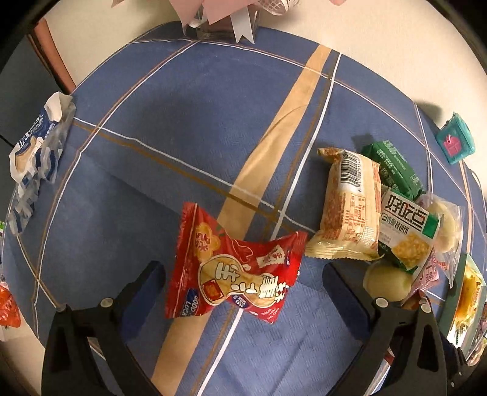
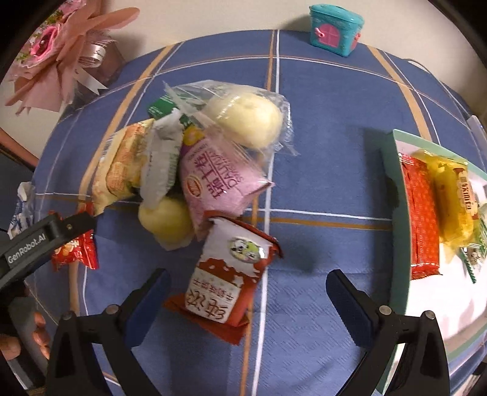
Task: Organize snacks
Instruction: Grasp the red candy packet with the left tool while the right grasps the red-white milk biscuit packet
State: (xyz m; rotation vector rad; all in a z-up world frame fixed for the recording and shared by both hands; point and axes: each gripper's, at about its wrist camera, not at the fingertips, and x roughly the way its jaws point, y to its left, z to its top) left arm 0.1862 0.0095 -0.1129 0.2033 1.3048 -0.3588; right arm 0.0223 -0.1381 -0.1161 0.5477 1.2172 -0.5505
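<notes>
A red peanut snack packet [image 1: 237, 268] lies on the blue tablecloth between the fingers of my open left gripper [image 1: 243, 274]; it also shows in the right wrist view [image 2: 76, 248]. A red-and-white snack packet [image 2: 228, 271] lies between the fingers of my open right gripper [image 2: 248, 283]. Behind it is a pile: a pink packet [image 2: 216, 179], bagged pale buns [image 2: 246, 117], a beige packet [image 2: 118, 170] and a green packet [image 1: 392, 166]. A green-rimmed tray [image 2: 395, 219] at the right holds an orange-red packet [image 2: 423, 213] and a yellow packet [image 2: 453, 198].
A teal toy box [image 2: 334, 29] stands at the table's far edge. A pink bouquet [image 2: 64, 51] stands at the far left. A blue-and-white packet [image 1: 33, 158] lies at the table's left edge. The left gripper's body [image 2: 33, 243] is near the pile.
</notes>
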